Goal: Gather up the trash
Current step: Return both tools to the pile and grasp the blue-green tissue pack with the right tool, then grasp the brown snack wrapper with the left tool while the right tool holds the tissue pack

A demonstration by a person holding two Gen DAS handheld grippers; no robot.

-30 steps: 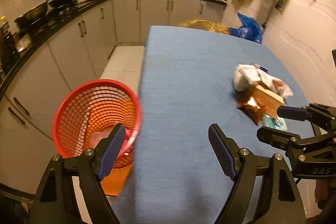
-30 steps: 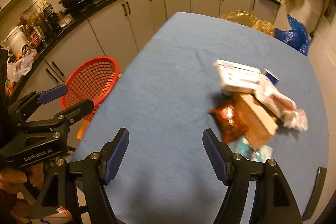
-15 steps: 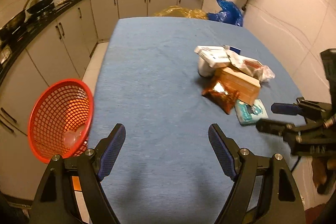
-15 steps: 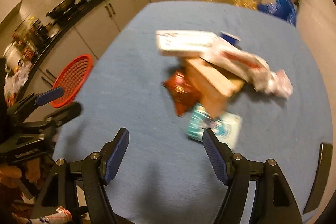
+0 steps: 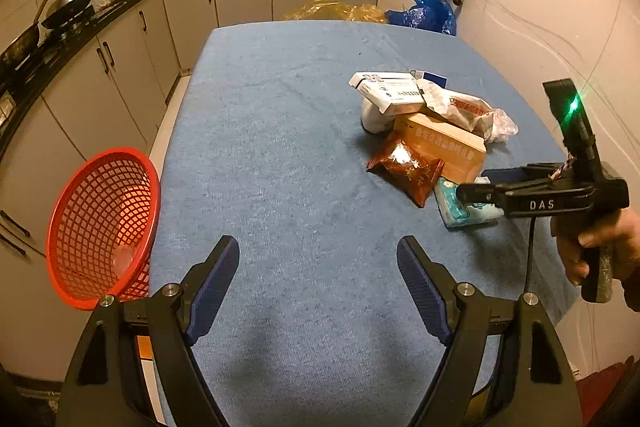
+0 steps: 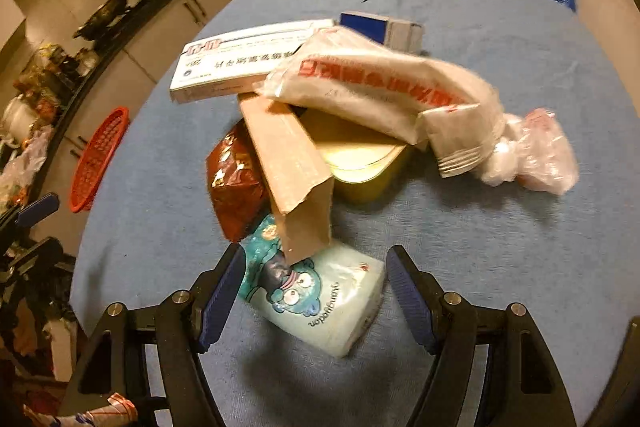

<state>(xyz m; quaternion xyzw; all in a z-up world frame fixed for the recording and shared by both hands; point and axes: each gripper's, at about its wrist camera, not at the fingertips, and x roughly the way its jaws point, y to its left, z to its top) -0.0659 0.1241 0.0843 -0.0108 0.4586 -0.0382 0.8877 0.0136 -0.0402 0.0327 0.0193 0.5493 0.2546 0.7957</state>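
Note:
A trash pile lies on the blue table [image 5: 280, 155]: a light blue tissue pack [image 6: 320, 303], a brown cardboard box [image 6: 292, 163], a red-brown snack bag [image 6: 234, 183], a white box [image 6: 240, 59], a white plastic bag [image 6: 380, 83]. My right gripper [image 6: 316, 287] is open with its jaws on either side of the tissue pack, which lies between them. My left gripper [image 5: 318, 283] is open and empty over the near table. A red mesh basket [image 5: 104, 223] sits at the table's left edge. The right gripper also shows in the left wrist view [image 5: 472, 187].
Kitchen cabinets and a counter with pans [image 5: 64, 11] run along the left and back. Yellow and blue bags [image 5: 428, 11] lie behind the table's far end. A wall stands close on the right.
My right gripper has moved forward to the pile and now straddles the tissue pack. My left gripper has swung right, away from the red basket, toward the table's middle.

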